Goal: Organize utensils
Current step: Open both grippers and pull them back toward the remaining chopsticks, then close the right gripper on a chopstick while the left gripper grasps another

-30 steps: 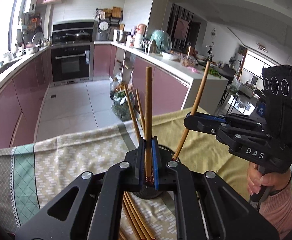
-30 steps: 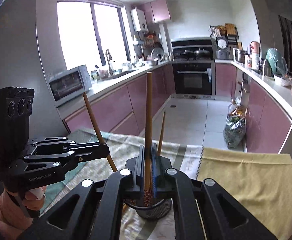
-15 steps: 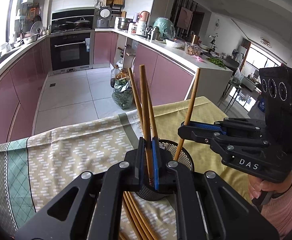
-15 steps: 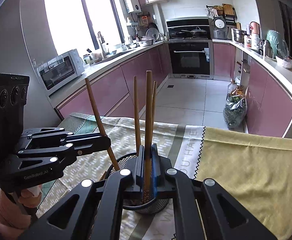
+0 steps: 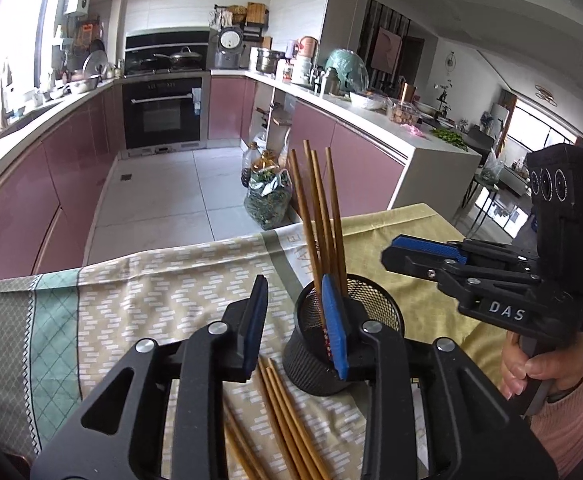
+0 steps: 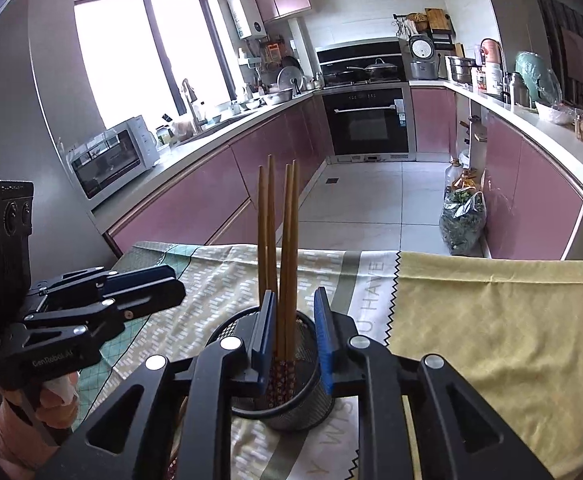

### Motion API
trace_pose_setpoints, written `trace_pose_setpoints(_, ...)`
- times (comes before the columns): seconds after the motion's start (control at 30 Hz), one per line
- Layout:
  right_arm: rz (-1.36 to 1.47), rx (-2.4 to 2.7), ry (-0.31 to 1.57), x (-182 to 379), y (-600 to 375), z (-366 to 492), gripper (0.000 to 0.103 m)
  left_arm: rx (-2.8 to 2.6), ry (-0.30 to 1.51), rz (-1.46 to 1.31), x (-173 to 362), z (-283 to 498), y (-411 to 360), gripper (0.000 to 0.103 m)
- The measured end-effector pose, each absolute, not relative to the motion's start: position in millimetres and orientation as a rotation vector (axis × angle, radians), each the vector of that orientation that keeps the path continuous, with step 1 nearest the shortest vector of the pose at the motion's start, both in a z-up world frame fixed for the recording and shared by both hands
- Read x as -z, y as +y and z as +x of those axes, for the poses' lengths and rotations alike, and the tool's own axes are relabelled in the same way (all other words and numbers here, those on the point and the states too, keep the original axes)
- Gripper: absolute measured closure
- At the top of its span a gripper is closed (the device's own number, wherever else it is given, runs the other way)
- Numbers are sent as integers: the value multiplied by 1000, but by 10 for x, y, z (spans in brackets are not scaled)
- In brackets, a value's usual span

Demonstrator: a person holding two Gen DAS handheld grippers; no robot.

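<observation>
A black mesh cup (image 5: 375,320) stands on the tablecloth with several wooden chopsticks (image 5: 315,216) upright in it; the cup (image 6: 311,404) and sticks (image 6: 287,240) also show in the right wrist view. My left gripper (image 5: 296,324) is open and empty, its right finger over the cup's near rim. My right gripper (image 6: 293,330) is open just above the cup, with the sticks standing between its pads and not gripped. Each gripper shows in the other's view: the right one (image 5: 423,254) and the left one (image 6: 147,288). More chopsticks (image 5: 287,420) lie flat on the cloth in front of the cup.
The table carries a patterned cloth (image 5: 151,292) and a yellow cloth (image 6: 499,320) to the right. Its far edge drops to the kitchen floor. A bag of greens (image 5: 267,200) stands on the floor. Pink cabinets and an oven (image 6: 367,124) lie beyond.
Both grippers opened and let go of the chopstick each held; both sticks now stand in the cup. Both views have tilted further down toward the cup.
</observation>
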State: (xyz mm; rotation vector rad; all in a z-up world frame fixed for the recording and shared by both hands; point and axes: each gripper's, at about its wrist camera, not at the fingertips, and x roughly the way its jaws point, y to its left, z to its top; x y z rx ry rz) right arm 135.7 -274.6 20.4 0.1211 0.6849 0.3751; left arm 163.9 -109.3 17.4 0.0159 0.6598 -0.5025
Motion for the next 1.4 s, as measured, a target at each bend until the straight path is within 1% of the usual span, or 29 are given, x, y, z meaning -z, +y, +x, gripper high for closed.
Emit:
trace_pose_setpoints(0.03, 124, -388, 676, -210, -2745, 1294, 78, 487, 648, 13, -171, 1587, -1032, 71)
trace_pose_setpoints(0.07, 124, -399, 669, -209, -2741, 1237, 76, 475, 638, 11, -170, 1534, -977, 69)
trace_pose_setpoints(0.2, 117, -470, 647, -211, -2664, 974, 73, 444, 622, 9, -111, 1353, -766, 66)
trace_pose_setpoints(0.3, 112, -506, 659, -166, -2590, 860, 73, 413, 640, 19, 10, 1268, -630, 65)
trace_pose_setpoints(0.5, 110, -546, 729, 76, -2408, 726, 72, 380, 733, 14, 392, 1165, -399, 65)
trace_pose_setpoints(0.67, 97, -552, 829, 426, -2188, 704, 72, 384, 805, 32, 717, 1067, -334, 65)
trace_pose_setpoints(0.83, 76, -536, 890, 657, -2020, 707, 72, 396, 864, 36, 953, 961, -383, 64)
trace_pose_setpoints(0.97, 68, -524, 917, 763, -1934, 680, 72, 398, 880, 45, 1022, 902, -408, 64)
trace_pose_setpoints(1.4, 20, -483, 936, 816, -1814, 647, 70, 405, 893, 70, 1089, 885, -506, 63)
